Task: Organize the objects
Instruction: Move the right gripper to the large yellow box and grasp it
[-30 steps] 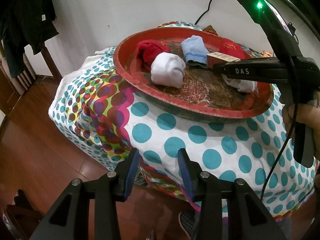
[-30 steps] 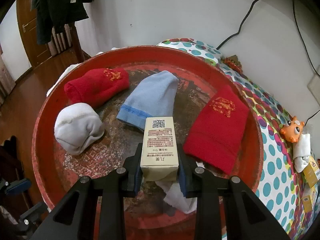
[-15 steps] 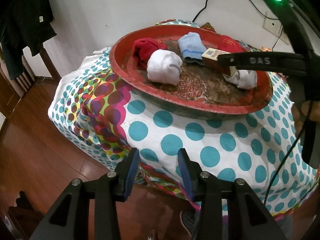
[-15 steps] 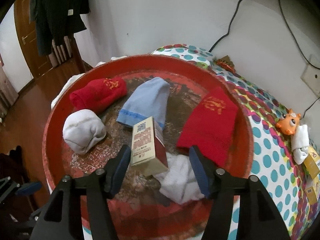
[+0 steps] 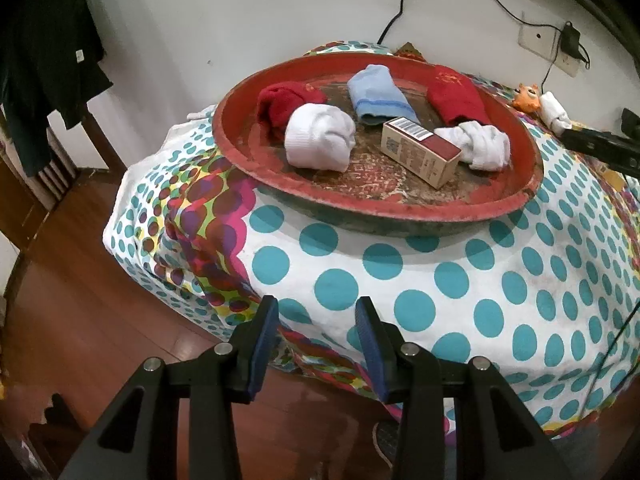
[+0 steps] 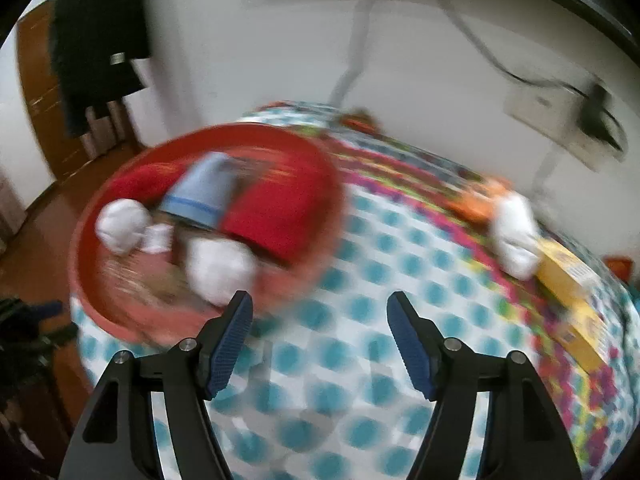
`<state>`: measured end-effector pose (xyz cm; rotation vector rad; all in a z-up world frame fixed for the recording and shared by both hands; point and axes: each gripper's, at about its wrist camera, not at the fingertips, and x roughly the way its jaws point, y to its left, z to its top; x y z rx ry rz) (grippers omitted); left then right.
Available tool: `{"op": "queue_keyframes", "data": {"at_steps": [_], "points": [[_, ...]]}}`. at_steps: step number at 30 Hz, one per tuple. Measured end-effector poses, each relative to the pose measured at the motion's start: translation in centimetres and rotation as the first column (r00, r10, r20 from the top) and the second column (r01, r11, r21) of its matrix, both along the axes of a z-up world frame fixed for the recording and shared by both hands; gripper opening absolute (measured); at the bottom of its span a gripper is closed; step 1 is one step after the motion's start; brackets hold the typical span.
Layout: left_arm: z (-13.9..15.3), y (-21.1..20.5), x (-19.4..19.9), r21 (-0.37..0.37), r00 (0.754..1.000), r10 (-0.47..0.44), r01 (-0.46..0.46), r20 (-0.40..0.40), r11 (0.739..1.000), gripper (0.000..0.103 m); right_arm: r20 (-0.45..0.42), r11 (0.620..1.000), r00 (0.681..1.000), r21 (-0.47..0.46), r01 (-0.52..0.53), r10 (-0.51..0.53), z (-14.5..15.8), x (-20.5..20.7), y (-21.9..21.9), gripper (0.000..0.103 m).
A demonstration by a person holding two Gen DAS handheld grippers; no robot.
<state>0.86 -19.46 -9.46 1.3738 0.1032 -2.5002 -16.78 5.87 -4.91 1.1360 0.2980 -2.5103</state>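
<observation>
**Inspector:** Start with the item. Where is the carton?

**Assistant:** The small box (image 5: 420, 151) lies on its side inside the red tray (image 5: 360, 200), touching the knotted white sock (image 5: 478, 145) and near the rolled white sock (image 5: 320, 142). A rolled red sock (image 5: 286, 102), a blue sock (image 5: 380, 98) and a flat red sock (image 5: 456, 98) sit further back in the tray.

**Inspector:** Tools?

**Assistant:** The right tool (image 6: 320, 332) has its jaws opening, nothing between them, over the dotted cloth (image 5: 400, 280) on the table; its view is heavily blurred. The left tool (image 5: 316, 344) is set narrow and empty, hanging off the table edge above the wooden floor (image 5: 80, 300).

**Inspector:** Progress?

**Assistant:** Judged partial. The box and five socks are gathered in the tray. Outside it, on the cloth, remain an orange toy (image 5: 526, 96), a white bundle (image 6: 514, 236) and a yellow box (image 6: 572, 292). Those look like the outstanding items, though the task does not say so.
</observation>
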Motion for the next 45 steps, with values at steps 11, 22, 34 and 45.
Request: {"op": "queue_keyframes", "data": {"at_steps": [11, 22, 34, 45], "points": [[0.1, 2.0, -0.1, 0.051, 0.995, -0.101, 0.101, -0.010, 0.994, 0.041, 0.007, 0.983, 0.986, 0.078, 0.164, -0.165, -0.3, -4.4, 13.4, 0.080], [2.2, 7.9, -2.1, 0.069, 0.963, -0.265, 0.261, 0.054, 0.963, 0.041, 0.113, 0.996, 0.994, 0.093, -0.010, -0.001, -4.5, -11.6, 14.3, 0.092], [3.1, 14.9, -7.6, 0.115, 0.915, -0.398, 0.390, 0.063, 0.914, 0.041, 0.140, 1.000, 0.990, -0.015, -0.027, 0.029, -6.2, -10.4, 15.3, 0.051], [3.1, 19.3, -14.3, 0.291, 0.924, -0.372, 0.332, 0.092, 0.897, 0.041, 0.075, 0.981, 0.979, -0.027, 0.194, -0.192, -6.3, -4.0, 21.7, 0.049]]}}
